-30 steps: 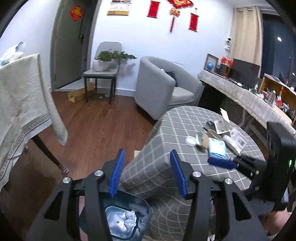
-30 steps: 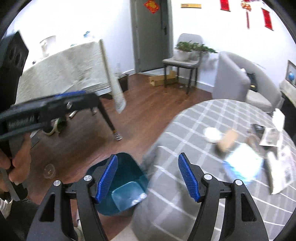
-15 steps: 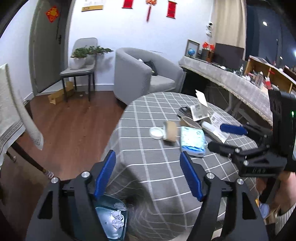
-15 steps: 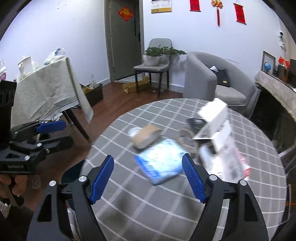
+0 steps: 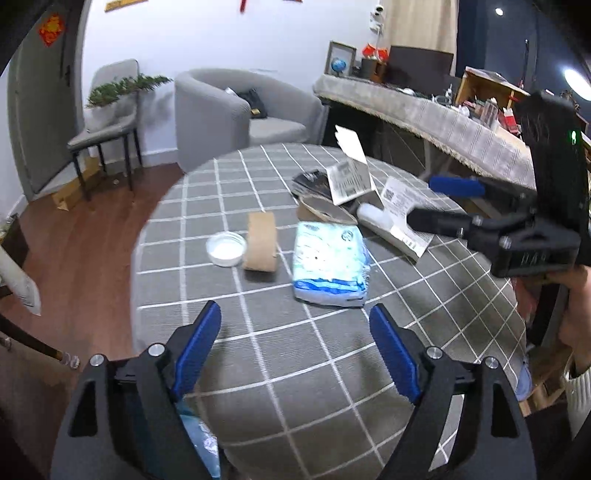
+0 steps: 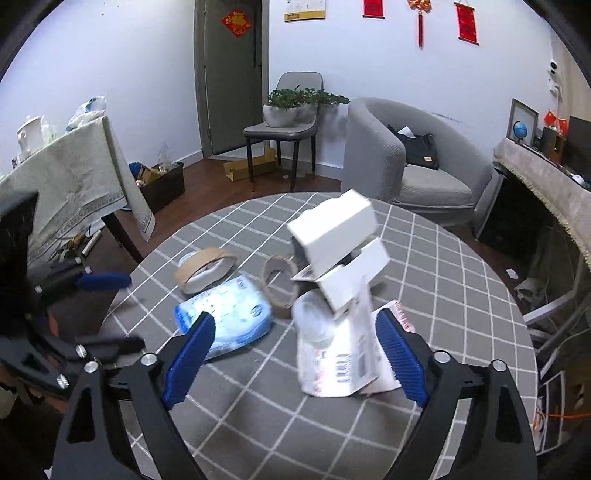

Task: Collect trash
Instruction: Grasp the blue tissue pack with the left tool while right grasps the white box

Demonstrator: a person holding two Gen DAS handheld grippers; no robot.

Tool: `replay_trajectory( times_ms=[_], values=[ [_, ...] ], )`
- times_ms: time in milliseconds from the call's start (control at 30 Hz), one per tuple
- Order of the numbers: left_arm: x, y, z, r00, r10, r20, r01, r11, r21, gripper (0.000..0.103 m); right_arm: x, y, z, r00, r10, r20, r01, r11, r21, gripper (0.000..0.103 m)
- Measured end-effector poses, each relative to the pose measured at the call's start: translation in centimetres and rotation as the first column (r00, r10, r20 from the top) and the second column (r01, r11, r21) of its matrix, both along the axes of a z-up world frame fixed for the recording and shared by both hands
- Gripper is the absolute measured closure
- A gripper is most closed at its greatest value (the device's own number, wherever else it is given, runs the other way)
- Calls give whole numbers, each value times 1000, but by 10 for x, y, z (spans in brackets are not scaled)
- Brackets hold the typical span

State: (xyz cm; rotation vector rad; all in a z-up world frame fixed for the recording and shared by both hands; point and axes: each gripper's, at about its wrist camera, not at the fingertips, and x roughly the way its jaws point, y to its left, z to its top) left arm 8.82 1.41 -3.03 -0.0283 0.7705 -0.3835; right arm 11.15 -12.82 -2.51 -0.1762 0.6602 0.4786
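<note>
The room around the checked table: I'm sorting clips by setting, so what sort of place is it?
Most likely a home living room: a grey armchair, a potted plant on a chair, and red hanging decorations on the wall.

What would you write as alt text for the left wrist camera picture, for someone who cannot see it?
A hand-held left gripper with blue pads hangs open and empty over a round table in a grey checked cloth. On the cloth lie a blue-and-white tissue pack, a brown tape roll, a small white lid and papers. The right gripper reaches in from the right.
</note>
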Motion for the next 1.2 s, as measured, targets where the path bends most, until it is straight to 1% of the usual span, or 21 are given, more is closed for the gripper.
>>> replay_trajectory(
  times_ms=[133, 300, 433, 533, 600, 767, 800, 900, 967, 1067, 1200],
  values=[
    [10, -7, -2, 999, -32, -20, 31, 999, -27, 18, 11, -4, 2, 1000, 1, -10, -1, 1000, -12, 12],
    [14, -21, -5, 998, -56, -34, 56, 998, 9, 14, 22, -9, 3, 1000, 10, -16, -10, 1000, -20, 11],
    [20, -28, -8, 996, -71, -47, 73, 997, 40, 14, 31, -12, 7, 999, 32, -15, -32, 999, -12, 10],
    [25, -31, -7, 995, -80, -55, 82, 996, 41, 14, 36, -9, 8, 998, 55, -15, -55, 998, -20, 10],
    [29, -34, -9, 995, -76, -59, 79, 995, 63, 19, 41, -5, 8, 997, 70, -15, -71, 997, -40, 10],
    [34, -38, -10, 993, -91, -79, 97, 992, 78, 28, 52, 5, 7, 994, 104, -17, -105, 990, -96, 9],
    [35, -38, -10, 992, -96, -80, 102, 992, 77, 33, 54, 8, 6, 993, 116, -18, -117, 986, -118, 9],
    [39, -41, -9, 990, -111, -89, 119, 989, 85, 41, 61, 12, 1, 988, 148, -38, -152, 974, -166, 8],
    [40, -43, -10, 989, -115, -88, 124, 987, 99, 43, 65, 14, 0, 984, 169, -51, -175, 969, -174, 7],
    [43, -44, -9, 988, -122, -91, 131, 986, 103, 49, 73, 17, 2, 981, 186, -57, -194, 961, -196, 6],
    [45, -43, -9, 984, -147, -102, 156, 984, 88, 50, 83, 23, 4, 972, 223, -69, -232, 953, -195, 5]
  ],
)
